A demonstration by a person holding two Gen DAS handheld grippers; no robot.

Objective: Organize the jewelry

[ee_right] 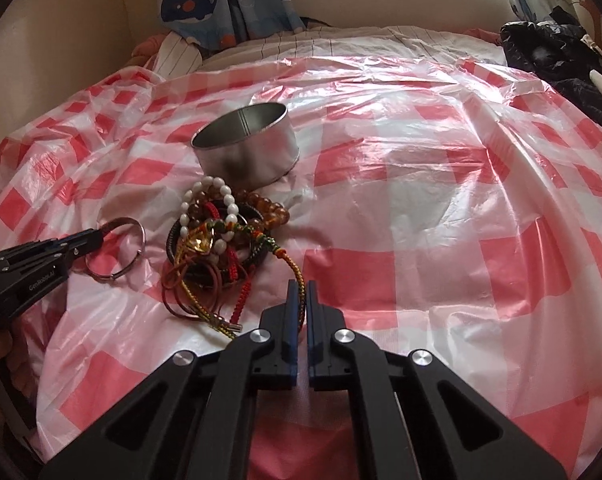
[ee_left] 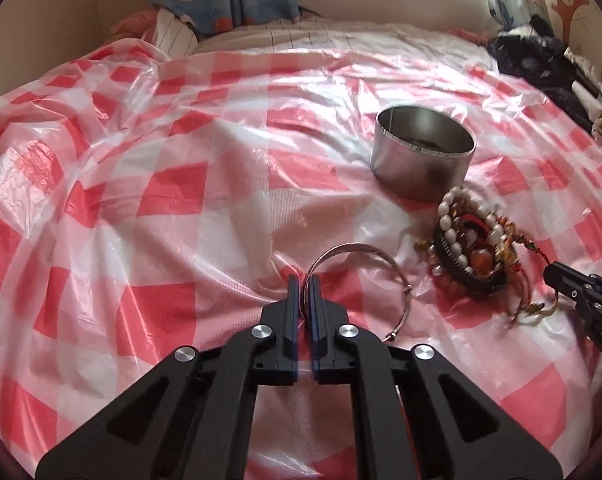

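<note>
Jewelry here splits in two: a silver bangle (ee_left: 343, 276) pinched on its near rim between the pressed-together fingers of the left gripper (ee_left: 304, 284), and a tangled heap of bead and cord bracelets (ee_right: 217, 236) lying on the red-and-white checked plastic sheet (ee_right: 421, 200) that covers the bed. Bangle stands on edge, its hoop running away from the left gripper and to that gripper's right, far rim low by the sheet; contact with the sheet cannot be told. Open metal tin (ee_left: 423, 152) sits beyond the heap, ahead and to the right of the left gripper, with the heap between bangle and tin. Judgement: if the tin is the target, the carry runs forward-right, over or past the heap. Right gripper (ee_right: 299, 292) is closed on a braided yellow-green cord (ee_right: 291, 270) trailing from the heap's near edge; the heap lies ahead and to its left, the tin further on. Right gripper is nearer the heap; left gripper alone holds the bangle.
</note>
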